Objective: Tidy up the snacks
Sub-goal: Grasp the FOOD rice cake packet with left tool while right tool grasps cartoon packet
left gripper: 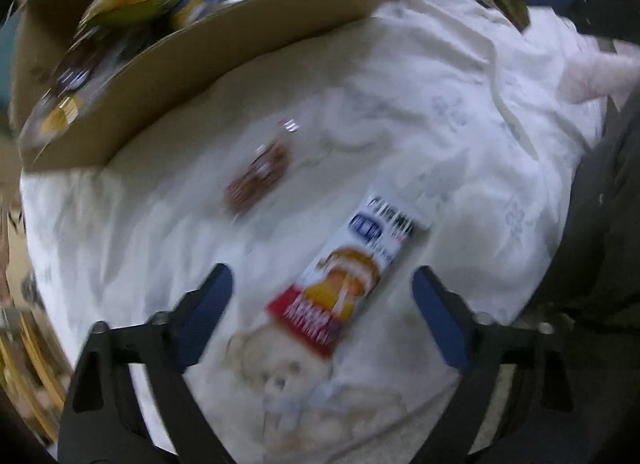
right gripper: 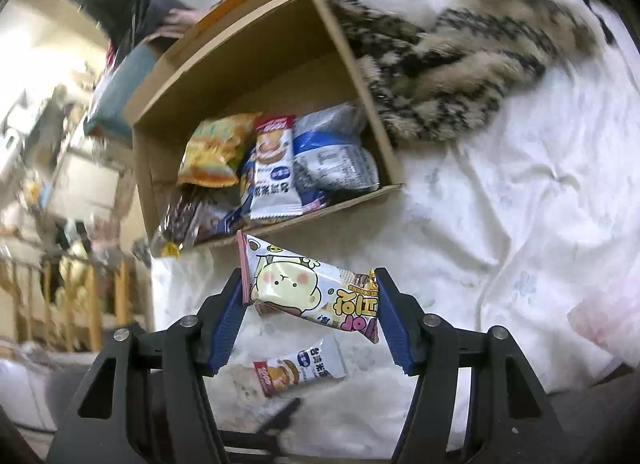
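Note:
My right gripper (right gripper: 308, 276) is shut on a cartoon-printed snack packet (right gripper: 308, 288), held in the air just in front of the open cardboard box (right gripper: 248, 64). Several snack bags lie in the box, among them an orange chip bag (right gripper: 216, 152) and a white-and-blue bag (right gripper: 332, 156). My left gripper (left gripper: 323, 270) points down at the bed, open, its blue pads either side of a white-and-red snack packet (left gripper: 352, 268) without touching it. That packet (right gripper: 300, 370) also shows below the held one. A small brown packet (left gripper: 258, 178) lies on the sheet nearer the box (left gripper: 224, 76).
A white patterned bedsheet (right gripper: 500, 204) covers the bed. A spotted fur blanket (right gripper: 460, 36) is bunched against the box's right side. The bed's edge drops off at the left, with wooden furniture (right gripper: 80, 296) beyond. Dark clothing (left gripper: 600, 244) borders the sheet on the right.

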Motion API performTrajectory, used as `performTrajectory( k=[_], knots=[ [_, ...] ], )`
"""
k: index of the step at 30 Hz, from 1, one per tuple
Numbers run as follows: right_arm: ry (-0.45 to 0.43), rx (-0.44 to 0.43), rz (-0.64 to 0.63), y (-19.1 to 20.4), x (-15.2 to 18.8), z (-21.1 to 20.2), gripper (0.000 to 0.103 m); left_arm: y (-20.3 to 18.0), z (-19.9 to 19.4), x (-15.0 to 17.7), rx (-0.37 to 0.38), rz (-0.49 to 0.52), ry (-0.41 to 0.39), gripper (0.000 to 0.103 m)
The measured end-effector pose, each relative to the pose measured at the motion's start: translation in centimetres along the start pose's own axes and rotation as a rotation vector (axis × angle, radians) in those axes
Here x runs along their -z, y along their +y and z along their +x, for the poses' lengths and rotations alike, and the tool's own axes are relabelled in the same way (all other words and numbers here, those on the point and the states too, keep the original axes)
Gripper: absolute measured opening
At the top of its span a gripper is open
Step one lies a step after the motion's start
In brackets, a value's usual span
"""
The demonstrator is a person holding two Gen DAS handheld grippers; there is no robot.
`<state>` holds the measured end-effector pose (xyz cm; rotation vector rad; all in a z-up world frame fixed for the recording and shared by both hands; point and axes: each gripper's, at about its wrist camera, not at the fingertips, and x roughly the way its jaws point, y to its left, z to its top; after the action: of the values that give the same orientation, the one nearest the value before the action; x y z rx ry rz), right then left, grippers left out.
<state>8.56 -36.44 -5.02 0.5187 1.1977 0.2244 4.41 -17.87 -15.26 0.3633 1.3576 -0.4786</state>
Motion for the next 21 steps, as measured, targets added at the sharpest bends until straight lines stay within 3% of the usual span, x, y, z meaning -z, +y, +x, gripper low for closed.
performTrajectory(
  k=[2, 4, 7, 13, 16, 21],
  knots=[
    [-0.005, -0.007, 0.009, 0.5, 0.5, -0.7, 0.064, -0.3, 1.2, -0.1, 0.028, 0.029, 0.042, 0.036],
    [-0.008, -0.002, -0.001, 1.1, 1.5, -0.4, 0.064, -0.5, 1.1, 0.2, 0.011, 0.036, 0.043, 0.029],
    [-0.006, -0.004, -0.009, 2.0, 1.4, 0.7, 0.064, -0.1, -1.4, 0.6, 0.029, -0.004, -0.002, 0.028],
    [-0.021, -0.044, -0.015, 3.1, 1.5, 2.2, 0.064, 4.8, -7.8, 0.2, 0.074, -0.265, -0.190, 0.028],
    [-0.044, -0.044, -0.065, 4.3, 1.3, 2.2, 0.064, 7.9, -9.4, -0.7, 0.028, -0.427, -0.233, 0.028],
    [-0.058, -0.047, -0.127, 6.0, -0.4, 2.7, 0.064, 9.6, -12.4, -3.7, -0.062, -0.473, -0.313, 0.028]
  ],
)
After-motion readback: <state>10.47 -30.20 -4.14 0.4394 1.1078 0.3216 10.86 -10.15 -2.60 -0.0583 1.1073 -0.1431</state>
